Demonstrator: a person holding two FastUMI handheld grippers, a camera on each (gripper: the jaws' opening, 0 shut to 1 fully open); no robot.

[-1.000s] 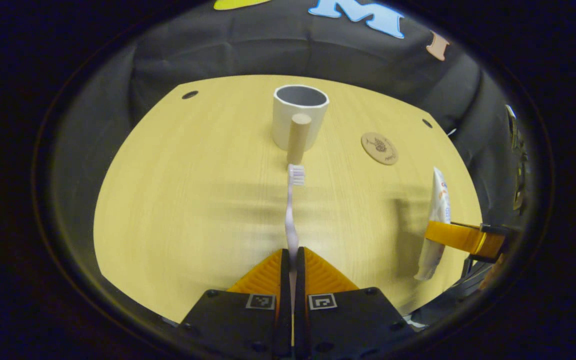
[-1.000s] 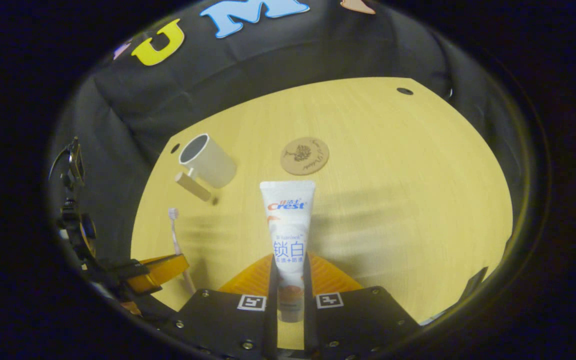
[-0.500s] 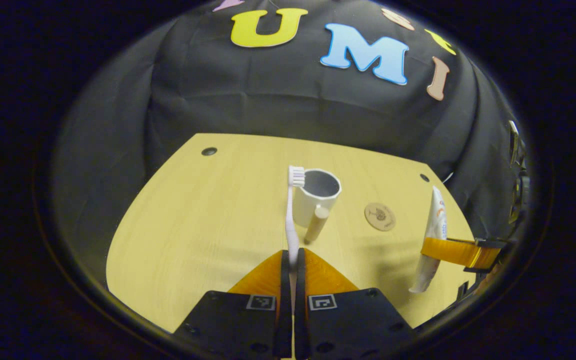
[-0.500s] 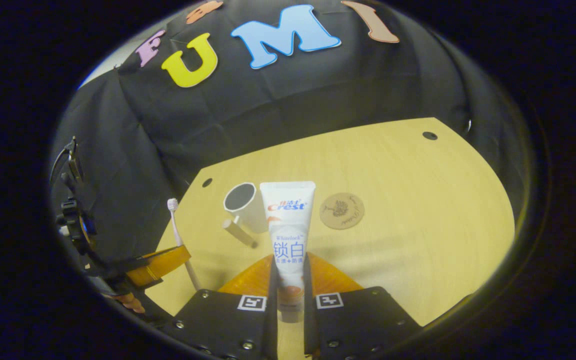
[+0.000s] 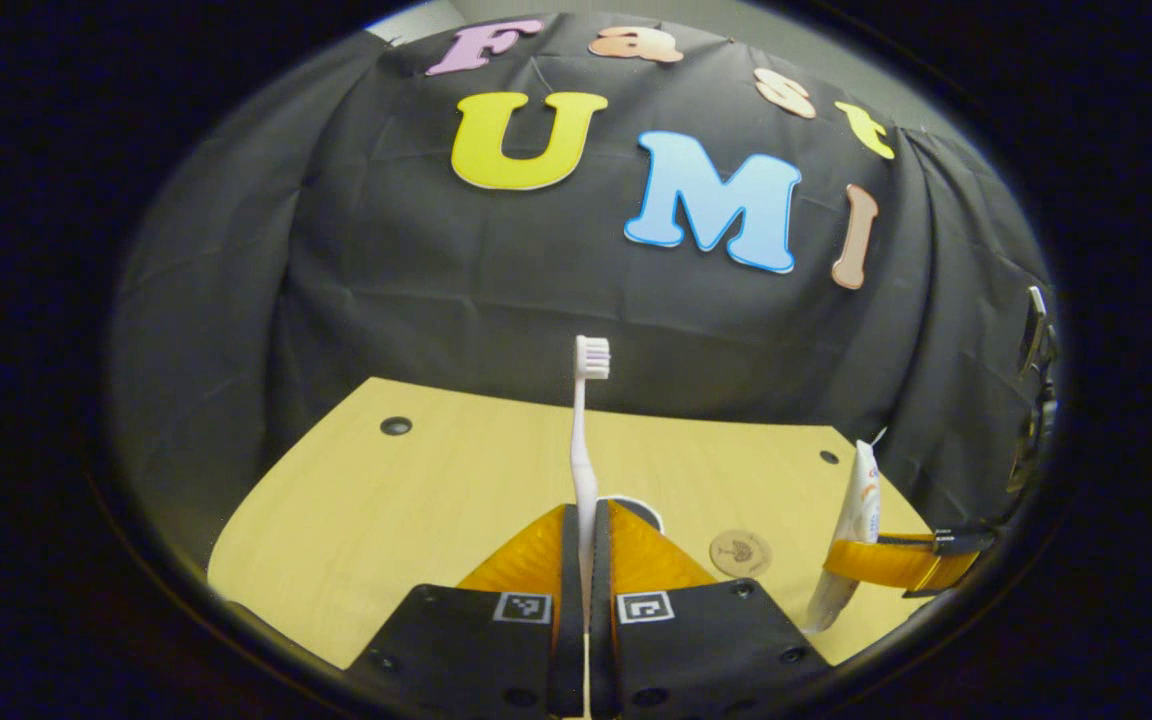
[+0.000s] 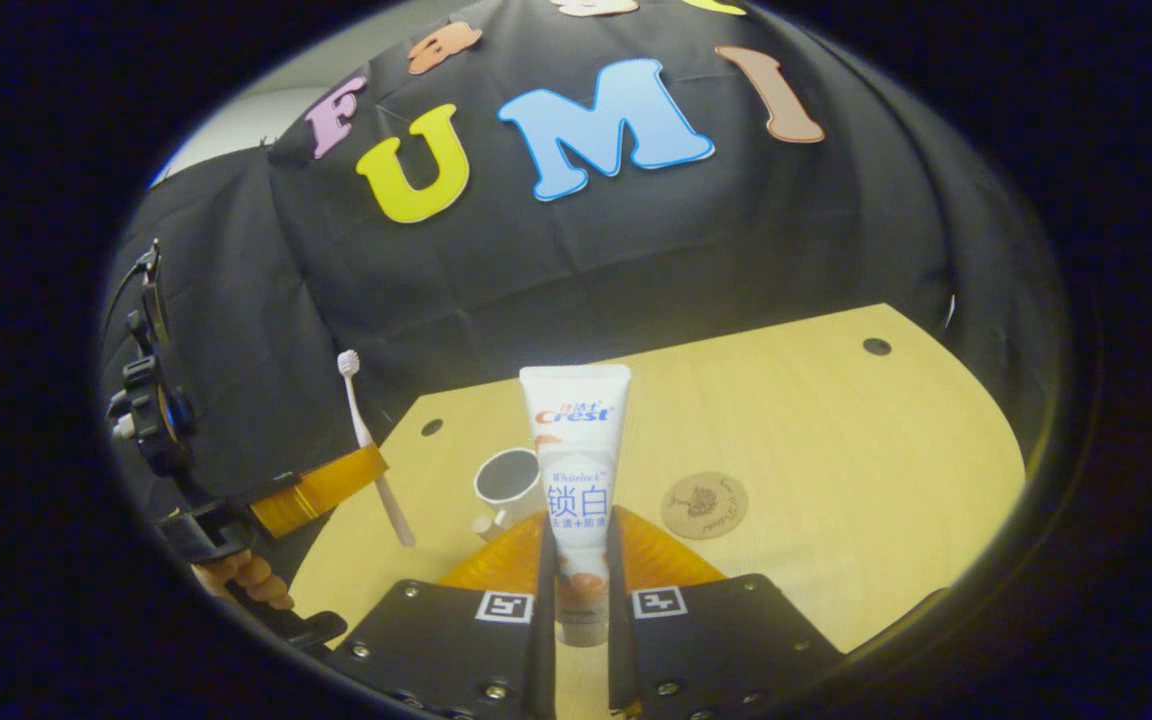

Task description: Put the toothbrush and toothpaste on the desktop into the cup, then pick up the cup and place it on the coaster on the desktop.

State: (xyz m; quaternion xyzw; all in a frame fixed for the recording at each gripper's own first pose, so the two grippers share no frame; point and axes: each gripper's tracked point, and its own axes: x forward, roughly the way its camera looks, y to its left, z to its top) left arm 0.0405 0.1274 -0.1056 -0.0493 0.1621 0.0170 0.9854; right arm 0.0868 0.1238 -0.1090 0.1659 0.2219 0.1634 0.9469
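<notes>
My left gripper [image 5: 584,518] is shut on a pale toothbrush [image 5: 584,440], held upright with its bristle head up against the cloth wall. My right gripper [image 6: 576,528] is shut on a white toothpaste tube [image 6: 576,450], also standing upright. Both are lifted above the wooden desktop [image 6: 836,450]. The white cup [image 6: 508,478] with its wooden handle stands below and a little left of the tube. In the left gripper view just a sliver of the cup's rim [image 5: 644,510] shows behind my fingers. The round cork coaster [image 6: 704,505] lies right of the cup. The left gripper [image 6: 321,488] with the toothbrush [image 6: 368,440] shows at far left.
The coaster [image 5: 739,552] lies bare on the desktop [image 5: 386,500]. The right gripper [image 5: 896,563] and toothpaste [image 5: 851,515] hang over the table's right side. Cable holes [image 5: 395,425] [image 6: 874,346] sit near the back corners. A hand [image 6: 246,578] grips the left tool.
Both grippers have risen and tilted up, carrying toothbrush and toothpaste; the desktop, cup and coaster have dropped lower in both views and the cloth wall takes more of each.
</notes>
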